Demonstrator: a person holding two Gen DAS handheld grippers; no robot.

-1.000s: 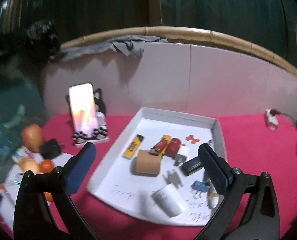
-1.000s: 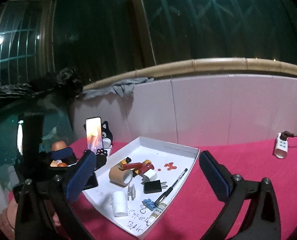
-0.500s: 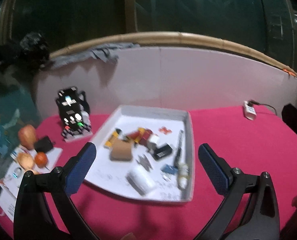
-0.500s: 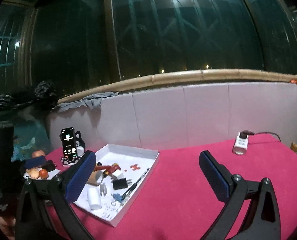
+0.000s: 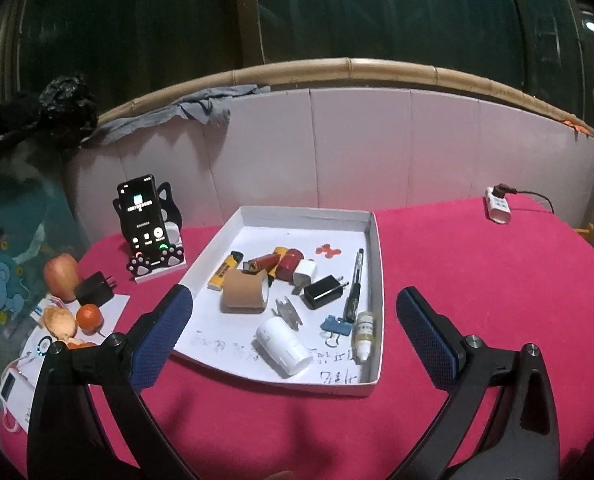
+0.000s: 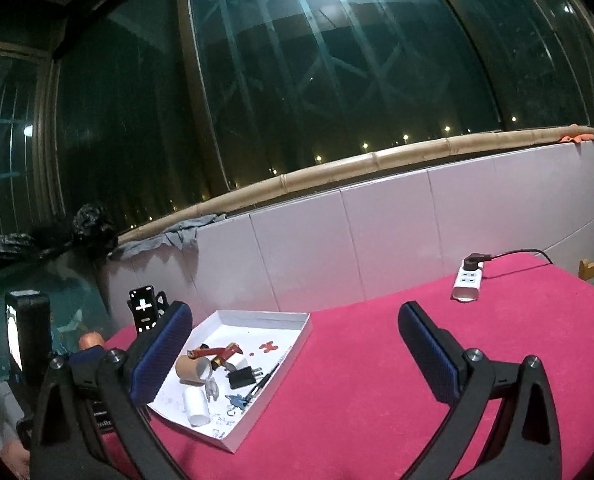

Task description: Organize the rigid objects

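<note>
A white tray (image 5: 371,264) on the red tablecloth holds several small items: a brown tape roll (image 5: 244,291), a white cylinder (image 5: 283,346), a black charger (image 5: 323,291), a yellow lighter (image 5: 225,270), a pen (image 5: 355,284), a blue clip (image 5: 336,325) and a dropper bottle (image 5: 364,334). My left gripper (image 5: 293,332) is open and empty, above the tray's near end. My right gripper (image 6: 295,350) is open and empty, further back and to the right of the tray (image 6: 297,344).
A phone on a cat-paw stand (image 5: 147,226) stands left of the tray. Fruit (image 5: 60,276) and a black adapter (image 5: 95,288) lie at the far left. A white power strip (image 5: 497,208) lies at the back right, by the white wall (image 5: 377,148).
Both grippers have pulled back and away from the tray, so it looks smaller. The right wrist view has swung right and upward. Both stay open.
</note>
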